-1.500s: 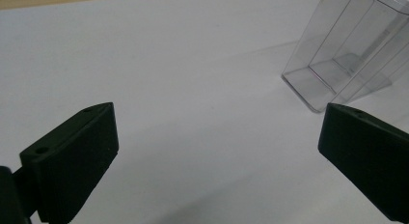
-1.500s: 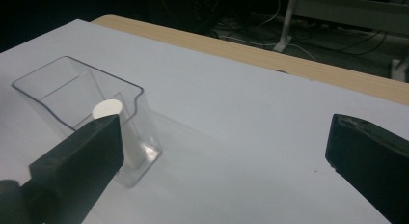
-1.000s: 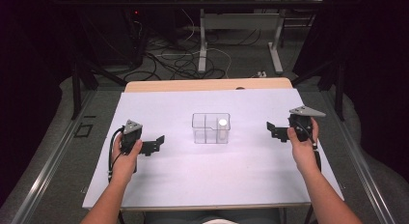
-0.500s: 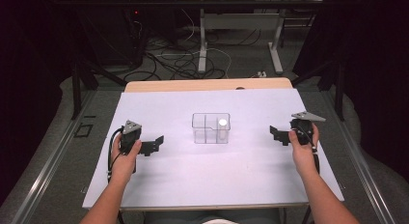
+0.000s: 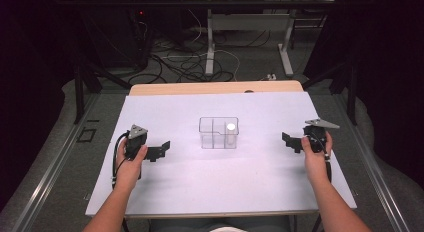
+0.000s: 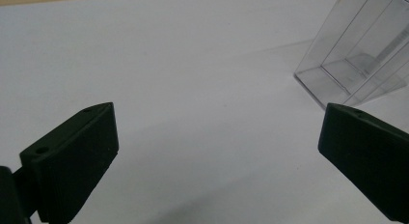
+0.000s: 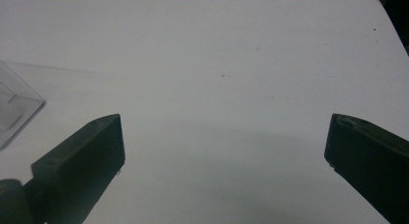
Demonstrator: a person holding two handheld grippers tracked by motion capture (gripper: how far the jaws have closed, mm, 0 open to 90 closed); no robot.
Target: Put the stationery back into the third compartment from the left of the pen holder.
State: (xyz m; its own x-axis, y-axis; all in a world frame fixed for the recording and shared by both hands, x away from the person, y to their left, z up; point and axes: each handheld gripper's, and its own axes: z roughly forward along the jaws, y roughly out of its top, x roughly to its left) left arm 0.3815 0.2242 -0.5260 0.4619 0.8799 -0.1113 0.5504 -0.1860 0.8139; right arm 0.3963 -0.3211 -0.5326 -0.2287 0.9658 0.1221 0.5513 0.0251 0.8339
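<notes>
A clear plastic box (image 5: 218,132) with two compartments stands at the middle of the white table (image 5: 220,187). A white cylinder (image 5: 230,133) stands upright in its right compartment. My left gripper (image 5: 161,150) rests at the table's left, open and empty, jaws pointing right toward the box. My right gripper (image 5: 289,141) is at the table's right, open and empty, jaws pointing left. In the left gripper view the box (image 6: 359,55) lies at the upper right beyond the wide-apart jaws. In the right gripper view a corner of the box (image 7: 14,110) shows at the left edge.
A wooden strip (image 5: 215,87) runs along the table's far edge. Beyond it on the floor lie cables (image 5: 190,62) and desk legs (image 5: 210,47). Dark curtains stand at both sides.
My right gripper has drifted slightly down and toward the near side. The left gripper has hardly moved. The box stays put.
</notes>
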